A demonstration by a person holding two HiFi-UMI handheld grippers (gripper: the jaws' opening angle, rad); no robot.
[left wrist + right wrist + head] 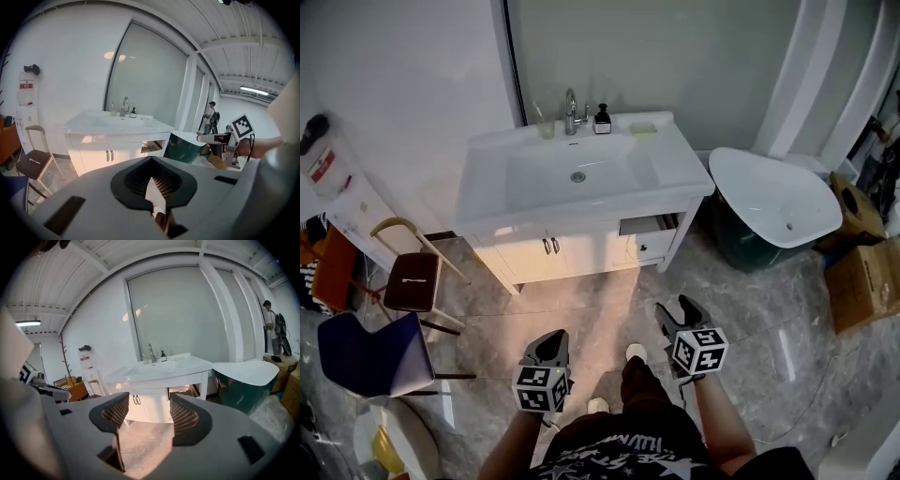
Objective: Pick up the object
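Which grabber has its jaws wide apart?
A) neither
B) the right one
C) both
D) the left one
B: the right gripper has a wide gap between its jaws with nothing in it, while the left gripper has its jaws pressed together.

A white vanity [675,171] with a sunken sink stands against a frosted glass panel [675,56], with a white wall [403,66] to its left. A faucet [571,111] and a soap bottle [602,119] sit at the vanity's back edge. The floor [609,309] is glossy grey marble. A white bathtub [773,197] stands to the right, with a cardboard box [862,281] beyond it. A brown chair [412,281] and a blue chair [370,354] stand to the left.
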